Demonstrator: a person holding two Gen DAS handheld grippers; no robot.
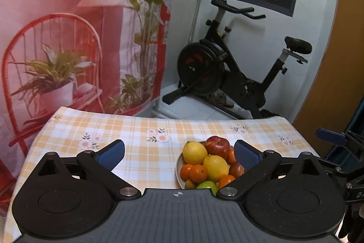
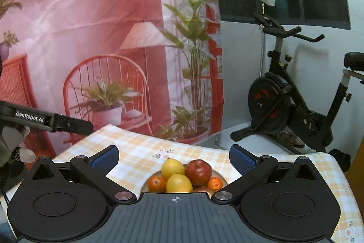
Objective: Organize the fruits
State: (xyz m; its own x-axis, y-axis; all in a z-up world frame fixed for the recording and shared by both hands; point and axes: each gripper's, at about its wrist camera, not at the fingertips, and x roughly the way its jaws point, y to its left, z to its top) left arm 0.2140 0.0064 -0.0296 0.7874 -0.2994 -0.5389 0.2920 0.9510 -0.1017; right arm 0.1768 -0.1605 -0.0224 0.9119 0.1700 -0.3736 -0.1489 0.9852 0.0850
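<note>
round plate [image 1: 178, 171] – glossy fruit [image 1: 215, 167] heaped | checked tablecloth [image 1: 136, 140] – flat

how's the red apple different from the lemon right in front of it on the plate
The red apple is dark glossy red with a stem dimple on top; the front lemon is plain matte yellow. The apple sits at the back of the plate, the lemon nearer the camera. Both rest in the same pile, unheld.

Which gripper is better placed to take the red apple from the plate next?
Probably the right gripper: it is open, and the red apple sits nearly centred before it. From the left gripper, the apple lies off to the right.
</note>
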